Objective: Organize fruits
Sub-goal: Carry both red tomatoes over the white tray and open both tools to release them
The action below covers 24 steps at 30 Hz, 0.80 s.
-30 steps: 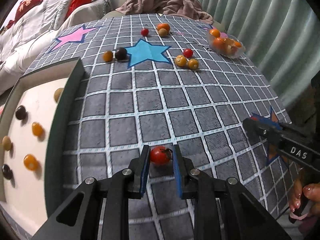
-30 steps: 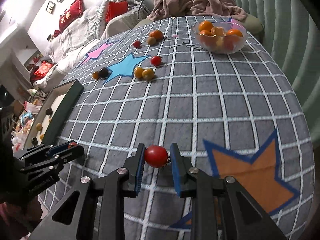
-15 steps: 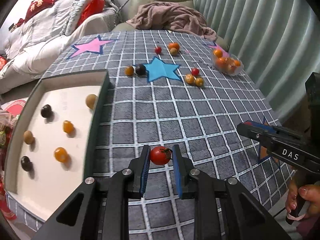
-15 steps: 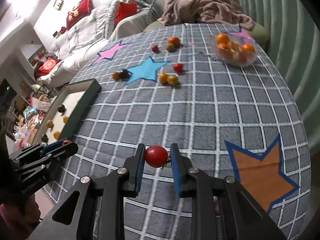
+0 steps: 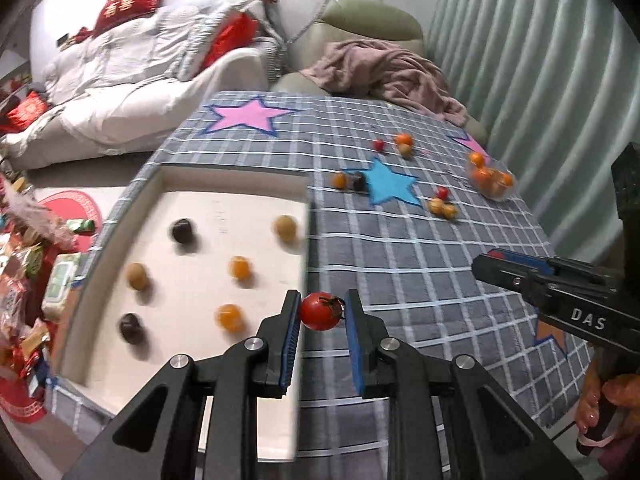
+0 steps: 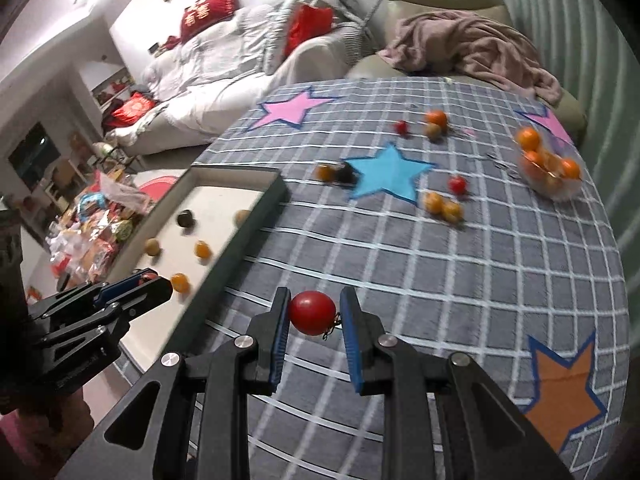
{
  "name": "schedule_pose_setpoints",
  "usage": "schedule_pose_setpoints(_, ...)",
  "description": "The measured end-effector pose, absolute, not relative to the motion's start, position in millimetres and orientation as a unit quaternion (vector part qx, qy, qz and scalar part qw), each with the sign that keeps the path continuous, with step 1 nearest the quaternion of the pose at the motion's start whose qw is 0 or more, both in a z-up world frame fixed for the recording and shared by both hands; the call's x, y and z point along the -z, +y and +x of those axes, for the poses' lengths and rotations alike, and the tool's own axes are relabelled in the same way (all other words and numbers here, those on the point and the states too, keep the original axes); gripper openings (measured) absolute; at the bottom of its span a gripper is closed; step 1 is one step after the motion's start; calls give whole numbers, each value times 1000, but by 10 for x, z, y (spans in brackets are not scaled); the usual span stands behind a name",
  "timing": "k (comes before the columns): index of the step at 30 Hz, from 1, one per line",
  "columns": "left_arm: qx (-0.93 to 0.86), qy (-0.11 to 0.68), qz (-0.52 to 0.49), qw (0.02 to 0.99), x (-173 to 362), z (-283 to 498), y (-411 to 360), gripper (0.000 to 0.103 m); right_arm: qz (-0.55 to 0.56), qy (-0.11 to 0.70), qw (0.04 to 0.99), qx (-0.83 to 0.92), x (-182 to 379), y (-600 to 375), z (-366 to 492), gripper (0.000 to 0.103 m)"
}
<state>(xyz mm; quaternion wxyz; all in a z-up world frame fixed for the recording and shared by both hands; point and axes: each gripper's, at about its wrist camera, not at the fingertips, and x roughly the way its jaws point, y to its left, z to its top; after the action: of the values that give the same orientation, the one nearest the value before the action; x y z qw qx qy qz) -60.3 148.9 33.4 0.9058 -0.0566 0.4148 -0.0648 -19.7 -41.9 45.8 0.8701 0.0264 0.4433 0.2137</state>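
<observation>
Motion is blurring six small fruits lying in the white tray, while the left gripper and right gripper are each pinching a red cherry tomato.

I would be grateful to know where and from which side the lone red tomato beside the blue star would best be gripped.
Grip the red tomato across its round middle, coming from above with the fingers on its left and right flanks. It is a small smooth ball, so only a hold at its widest part seems secure. The two orange fruits lie just in front of it, so a low approach from the near side would likely knock them.
</observation>
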Motion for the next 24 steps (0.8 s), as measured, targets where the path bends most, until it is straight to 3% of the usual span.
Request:
schedule_pose_setpoints(10,1,433,-71,899,-83,-592,2111,24,-2,461,846,-268,-383,413,-35,28)
schedule_pose_setpoints(24,-17,466,-60,882,249,-502,2245,24,-42,499,814,-295,-38,1144,200,28)
